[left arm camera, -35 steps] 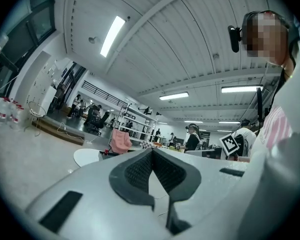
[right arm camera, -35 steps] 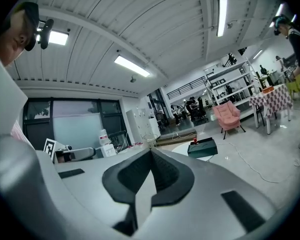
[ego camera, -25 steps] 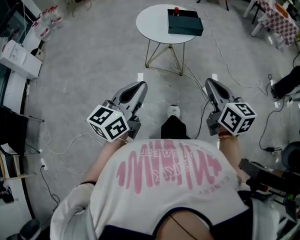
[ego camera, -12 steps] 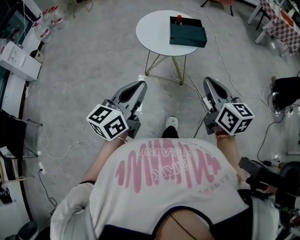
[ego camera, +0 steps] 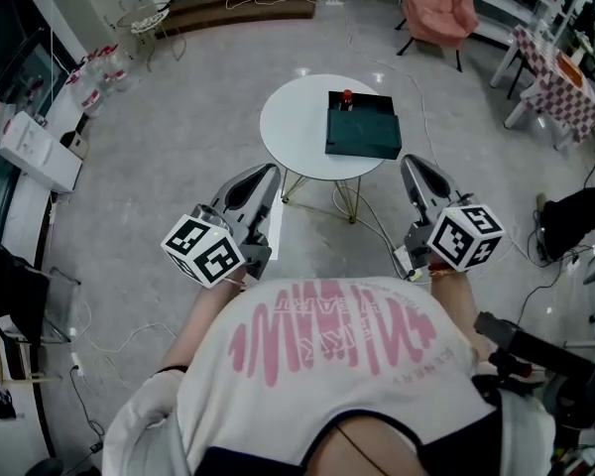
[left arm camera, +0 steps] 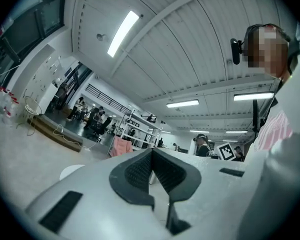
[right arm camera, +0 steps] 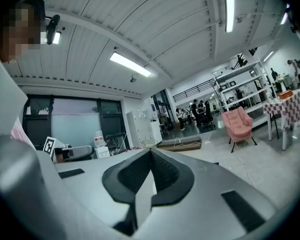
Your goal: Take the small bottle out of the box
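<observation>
- Left gripper (ego camera: pixel 266 174): jaws together with nothing between them. It is held close to the person's body, on the near side of the table and short of its rim.
- Right gripper (ego camera: pixel 414 164): jaws also closed and empty. It sits by the table's near-right edge in the head view and touches nothing.
- Table (ego camera: pixel 278 132): round and white on thin gold legs. Only the box sits on it.
- Box (ego camera: pixel 363 135): dark green, on the right half of the table.
- Bottle (ego camera: pixel 346 96): small with a red cap, at the box's far-left corner, toward the far side of the table. It looks to stand inside the box, but it is too small to be sure.
- Step: the approach, I'd say. Nothing has been reached or touched, and the bottle is not out yet.
- Next move likely calls for carrying one gripper over the table past the box's near wall. The jaws should open before going down and line up on the cap from above. Then close and lift straight up, clear of the box wall.
</observation>
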`<state>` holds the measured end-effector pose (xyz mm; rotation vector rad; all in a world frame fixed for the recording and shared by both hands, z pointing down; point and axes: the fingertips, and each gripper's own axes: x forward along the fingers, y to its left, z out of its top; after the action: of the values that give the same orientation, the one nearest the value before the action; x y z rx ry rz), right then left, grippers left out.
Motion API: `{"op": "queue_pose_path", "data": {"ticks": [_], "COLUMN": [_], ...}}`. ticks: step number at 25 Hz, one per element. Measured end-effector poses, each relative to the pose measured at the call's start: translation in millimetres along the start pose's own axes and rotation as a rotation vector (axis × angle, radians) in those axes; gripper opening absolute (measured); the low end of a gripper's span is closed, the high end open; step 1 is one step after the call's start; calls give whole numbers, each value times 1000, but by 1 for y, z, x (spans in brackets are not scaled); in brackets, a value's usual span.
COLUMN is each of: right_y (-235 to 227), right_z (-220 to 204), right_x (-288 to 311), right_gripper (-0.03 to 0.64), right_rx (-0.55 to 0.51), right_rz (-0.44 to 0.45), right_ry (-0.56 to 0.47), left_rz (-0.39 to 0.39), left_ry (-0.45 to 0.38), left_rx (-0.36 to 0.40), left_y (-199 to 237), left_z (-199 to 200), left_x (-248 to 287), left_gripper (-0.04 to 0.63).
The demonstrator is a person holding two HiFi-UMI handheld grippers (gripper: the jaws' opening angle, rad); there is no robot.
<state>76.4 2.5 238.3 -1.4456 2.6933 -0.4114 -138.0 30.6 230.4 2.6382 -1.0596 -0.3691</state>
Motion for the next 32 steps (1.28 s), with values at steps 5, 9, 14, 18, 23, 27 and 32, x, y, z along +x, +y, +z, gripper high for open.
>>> {"op": "queue_pose_path", "data": {"ticks": [5, 9, 14, 18, 23, 27, 32], "right_y": [-55, -106, -155, -184, -204, -218, -239], "right_z": [33, 47, 47, 23, -2, -21, -43], "right_x": [35, 56, 69, 80, 94, 112, 143], "right_gripper": [3, 3, 3, 3, 3, 3, 3], "right_rx": [-64, -78, -70, -24, 44, 79, 102], "right_rz": [-11, -50, -90, -115, -126, -135, -136], "right_ry": [-21, -28, -25, 3, 43, 82, 142], "left_rz": [-20, -30, -39, 47, 91, 55, 37], "left_ry": [-41, -36, -69, -27, 84, 108, 136], "left_rx": [12, -4, -65, -54, -73, -100, -136], "left_y": [19, 41, 71, 98, 119, 134, 165], "left_z": [15, 10, 5, -8, -33, -45, -63], "left_x": [58, 94, 119, 124, 130, 154, 203], "left_gripper": [8, 8, 8, 8, 8, 8, 8]}}
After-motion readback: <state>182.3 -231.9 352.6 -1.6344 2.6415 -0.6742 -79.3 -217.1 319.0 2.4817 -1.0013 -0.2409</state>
